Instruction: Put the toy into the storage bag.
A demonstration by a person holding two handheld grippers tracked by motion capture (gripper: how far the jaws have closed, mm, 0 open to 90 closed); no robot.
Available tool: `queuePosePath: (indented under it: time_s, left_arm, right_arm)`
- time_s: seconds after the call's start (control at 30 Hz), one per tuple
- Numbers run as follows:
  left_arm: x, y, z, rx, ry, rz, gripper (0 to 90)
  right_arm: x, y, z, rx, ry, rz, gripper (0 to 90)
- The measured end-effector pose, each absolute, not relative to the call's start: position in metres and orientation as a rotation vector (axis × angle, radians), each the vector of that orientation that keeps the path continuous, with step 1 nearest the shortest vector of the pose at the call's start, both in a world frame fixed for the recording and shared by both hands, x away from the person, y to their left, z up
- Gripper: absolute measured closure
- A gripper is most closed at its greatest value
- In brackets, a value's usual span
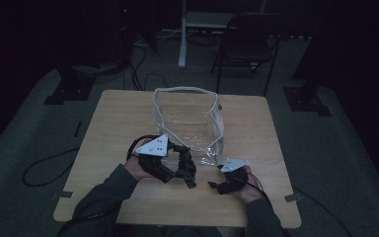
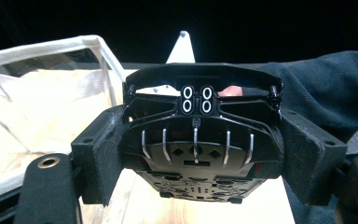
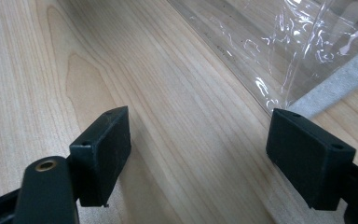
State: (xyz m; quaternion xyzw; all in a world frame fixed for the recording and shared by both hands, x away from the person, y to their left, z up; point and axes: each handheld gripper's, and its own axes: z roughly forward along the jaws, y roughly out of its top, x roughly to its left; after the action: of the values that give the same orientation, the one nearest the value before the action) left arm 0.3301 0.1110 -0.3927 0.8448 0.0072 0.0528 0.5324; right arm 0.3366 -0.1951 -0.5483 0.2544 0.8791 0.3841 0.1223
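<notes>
Plastic part [image 2: 198, 149], black and flat, ribbed with pale curved slots and marked by four white ovals near its top edge, clamped broadside between both pads of the left gripper [image 2: 198, 158], jaws spread wide around it. Held clear above the table [image 1: 118, 123], toward the near side, just in front of the clear bag [image 1: 190, 123]. Seen from the high view as a dark lump [image 1: 185, 170] at the tip of the left gripper [image 1: 177, 168], left hand [image 1: 135, 170] behind it.

Clear bag standing upright mid-table, mouth open, white trim around the rim, lower corner crumpled toward the near right. White-trimmed edge of it [image 2: 51, 51] visible to the left of the held part.

Right gripper [image 3: 198, 154] low over bare wood, jaws wide apart, nothing between them, right pad just beside the bag's white hem [image 3: 335, 79]. In the high view, right gripper [image 1: 217, 186] near the table's front edge, right hand [image 1: 249, 185] behind, close to the bag's near corner.

Beyond the table, dark floor with cables, a folding chair [image 1: 249, 42], a pale post.
</notes>
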Motion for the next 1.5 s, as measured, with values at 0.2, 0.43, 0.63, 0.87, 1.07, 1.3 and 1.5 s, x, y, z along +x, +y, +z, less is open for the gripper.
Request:
queuePosePath:
  time_s: [0.2, 0.43, 0.63, 0.87, 1.07, 1.3, 1.5]
  left_arm:
    - [0.332, 0.115, -0.388, 2.002, 0.022, 0.126, 24.5]
    - [0.334, 0.119, -0.380, 1.980, 0.029, 0.137, 24.5]
    - [0.335, 0.122, -0.373, 1.969, 0.019, 0.135, 24.5]
    - [0.336, 0.125, -0.364, 1.955, 0.009, 0.147, 24.5]
    - [0.338, 0.128, -0.358, 1.941, 0.003, 0.158, 24.6]
    - [0.340, 0.130, -0.353, 1.930, 0.003, 0.158, 24.6]
    - [0.341, 0.130, -0.346, 1.922, -0.011, 0.167, 24.6]
  right_arm:
    - [0.337, -0.195, -0.548, 0.746, 2.570, 1.121, 21.4]
    - [0.338, -0.196, -0.548, 0.749, 2.573, 1.122, 21.4]
    - [0.339, -0.196, -0.548, 0.751, 2.574, 1.121, 21.4]
    - [0.338, -0.196, -0.548, 0.753, 2.574, 1.121, 21.4]
    - [0.338, -0.196, -0.548, 0.755, 2.575, 1.121, 21.3]
    - [0.338, -0.196, -0.548, 0.755, 2.575, 1.121, 21.3]
    - [0.338, -0.196, -0.548, 0.755, 2.574, 1.121, 21.4]
